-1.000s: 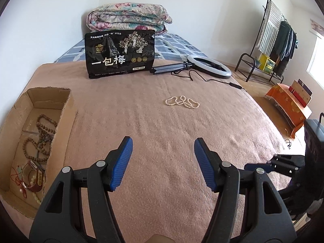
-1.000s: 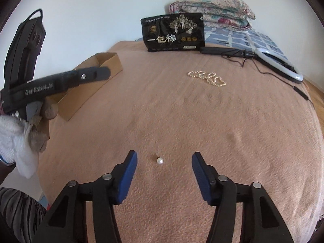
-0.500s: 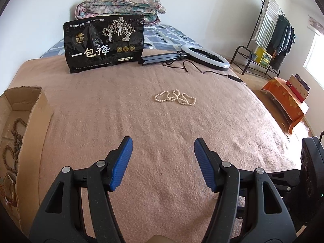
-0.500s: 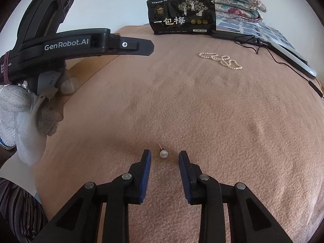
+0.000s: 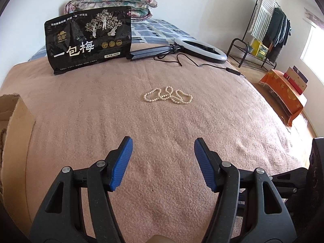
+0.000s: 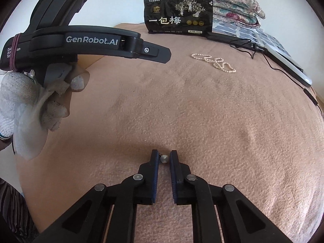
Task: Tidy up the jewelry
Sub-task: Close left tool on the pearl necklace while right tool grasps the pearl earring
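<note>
right gripper point(image 6: 163, 156) — clamped on pearl earring point(image 6: 164, 158), post half-hidden | left gripper point(image 5: 163, 154) — agape, empty

I am working in a home bedroom: under me lies a bed point(image 5: 182, 137) with a pinkish blanket, a folded floral quilt point(image 5: 113, 2) at its head, and a clothes rack point(image 5: 269, 24) hung with garments by the window.

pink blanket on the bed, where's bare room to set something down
The pink blanket is bare between the open left gripper and the white pearl strand, and right of the strand. Crowded along the far edge: black snack pouch, white ring light with cable, brown cardboard box at left.
</note>
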Motion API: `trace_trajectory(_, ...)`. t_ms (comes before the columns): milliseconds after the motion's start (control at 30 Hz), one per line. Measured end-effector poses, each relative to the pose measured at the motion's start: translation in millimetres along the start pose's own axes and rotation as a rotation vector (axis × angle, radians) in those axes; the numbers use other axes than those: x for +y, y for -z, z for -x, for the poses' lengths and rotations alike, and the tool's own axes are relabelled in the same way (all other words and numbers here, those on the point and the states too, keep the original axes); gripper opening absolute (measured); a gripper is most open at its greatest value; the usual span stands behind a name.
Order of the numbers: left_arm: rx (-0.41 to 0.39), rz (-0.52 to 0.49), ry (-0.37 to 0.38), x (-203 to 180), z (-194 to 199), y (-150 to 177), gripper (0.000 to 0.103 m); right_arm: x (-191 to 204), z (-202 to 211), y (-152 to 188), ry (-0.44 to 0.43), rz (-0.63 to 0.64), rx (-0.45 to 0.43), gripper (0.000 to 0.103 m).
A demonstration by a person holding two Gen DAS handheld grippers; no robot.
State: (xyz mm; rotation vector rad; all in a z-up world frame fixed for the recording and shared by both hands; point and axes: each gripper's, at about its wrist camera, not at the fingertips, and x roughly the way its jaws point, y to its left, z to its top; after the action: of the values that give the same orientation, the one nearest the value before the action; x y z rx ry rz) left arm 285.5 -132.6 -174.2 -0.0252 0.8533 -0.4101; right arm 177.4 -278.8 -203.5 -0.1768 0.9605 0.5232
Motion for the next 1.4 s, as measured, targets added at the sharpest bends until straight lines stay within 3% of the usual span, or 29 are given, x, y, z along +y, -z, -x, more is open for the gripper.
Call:
trace_trajectory(267, 0.016, -0.012, 0.030, -2.4, -34.4, -25.3, 0.065, -18.4, 1.1, -1.0, 0.023, -0.033, -0.010, 0.005)
trace_trajectory(667, 0.079, 0.089, 0.070, 17.8, -89.5, -62.8, 0.065, -47.4, 1.9, -1.5, 0.044, -0.097, -0.022, 0.005)
trace_trajectory(1067, 0.143, 0.176, 0.106, 21.3, -126.3, -81.4, 0.068, -49.9, 1.8, 0.4, 0.030, -0.105, -0.032, 0.005)
trace_trajectory(1133, 0.143, 0.141, 0.084, 12.8, -127.6, -82.6, 0.068, -49.9, 2.0, 0.9, 0.029, -0.106, -0.033, 0.005)
trace_trajectory(1300, 0.161, -0.083, -0.084, -26.7, -136.1, -76.2, 0.068, -51.1, 2.4, 1.6, 0.024, -0.111, -0.034, 0.005)
trace_trajectory(1400, 0.154, -0.120, -0.094, -34.9, -138.3, -74.0, 0.064, -51.3, 2.5, 1.7, 0.026, -0.112, -0.033, 0.005)
